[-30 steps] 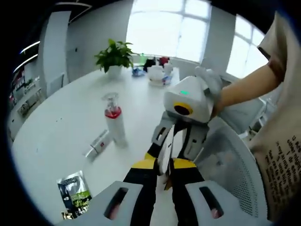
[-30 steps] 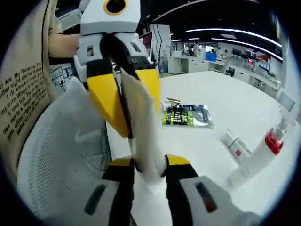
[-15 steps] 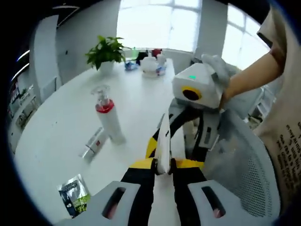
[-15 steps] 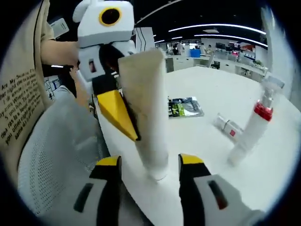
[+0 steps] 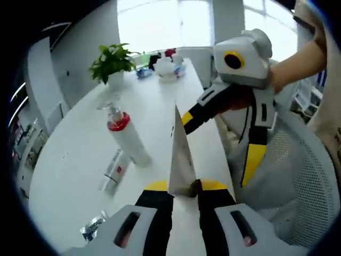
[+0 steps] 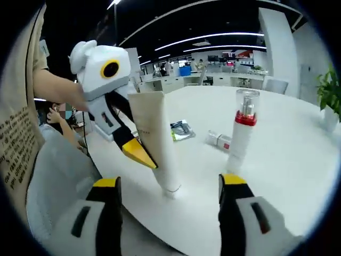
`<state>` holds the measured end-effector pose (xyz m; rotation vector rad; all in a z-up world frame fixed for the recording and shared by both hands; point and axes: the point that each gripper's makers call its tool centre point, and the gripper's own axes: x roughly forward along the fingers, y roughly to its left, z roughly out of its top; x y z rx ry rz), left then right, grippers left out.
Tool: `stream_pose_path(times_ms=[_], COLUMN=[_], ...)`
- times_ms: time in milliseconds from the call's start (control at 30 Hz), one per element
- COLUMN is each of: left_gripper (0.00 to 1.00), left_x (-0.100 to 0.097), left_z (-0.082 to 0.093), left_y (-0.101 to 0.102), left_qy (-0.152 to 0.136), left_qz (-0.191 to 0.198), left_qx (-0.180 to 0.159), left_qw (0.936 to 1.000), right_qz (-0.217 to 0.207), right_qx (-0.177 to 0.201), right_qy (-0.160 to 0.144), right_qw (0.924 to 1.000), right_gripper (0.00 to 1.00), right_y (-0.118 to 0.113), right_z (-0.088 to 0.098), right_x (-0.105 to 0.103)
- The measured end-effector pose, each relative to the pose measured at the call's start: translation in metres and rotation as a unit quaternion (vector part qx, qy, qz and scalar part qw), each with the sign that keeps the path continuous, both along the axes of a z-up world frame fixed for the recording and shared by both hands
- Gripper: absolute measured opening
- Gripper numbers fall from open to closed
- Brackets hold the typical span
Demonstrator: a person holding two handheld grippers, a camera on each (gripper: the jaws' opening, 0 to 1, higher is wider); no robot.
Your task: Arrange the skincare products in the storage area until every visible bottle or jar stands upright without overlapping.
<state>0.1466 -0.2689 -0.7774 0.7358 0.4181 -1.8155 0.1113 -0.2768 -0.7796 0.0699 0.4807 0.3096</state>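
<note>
The worktop (image 6: 298,144) is plain white. The tube (image 6: 155,141) is cream. The pump bottle (image 6: 241,133) is white with a red collar. Each hand-held gripper (image 5: 180,188) (image 6: 168,184) is white with black-and-yellow jaws. The sachet (image 6: 181,129) is black and green.

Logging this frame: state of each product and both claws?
White tube: upright on its cap near the table edge, clamped by left claw.
Pump bottle: upright, free.
Small red-and-white tube: lying flat.
Sachet: lying flat.
Right claw: open, holding nothing.
</note>
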Motion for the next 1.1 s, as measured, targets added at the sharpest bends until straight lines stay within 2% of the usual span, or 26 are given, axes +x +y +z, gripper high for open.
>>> stream_pose_path(times_ms=[200,500,633,1100], left_gripper=[0.13,0.14,0.14,0.14], left_x=[0.019,0.049,0.058,0.078], left_z=[0.0,0.001,0.002,0.0], left_y=[-0.016,-0.038,-0.047,-0.071], left_qy=[-0.008,-0.014,-0.016,-0.016], left_qz=[-0.005,-0.007,-0.01,-0.025], left_qx=[-0.005,-0.013,-0.017,-0.023], left_qw=[0.9999,0.9998,0.9997,0.9993], right_qz=[-0.034,-0.077,-0.103,-0.111], right_qx=[0.006,0.013,0.03,0.033], right_qy=[0.002,0.005,0.004,0.008], right_qw=[0.9994,0.9969,0.9942,0.9932], right_gripper=[0.76,0.87,0.88,0.9], right_y=[-0.01,-0.027,-0.034,-0.035], right_z=[-0.001,0.001,0.002,-0.001], right_x=[-0.012,-0.033,-0.038,-0.038])
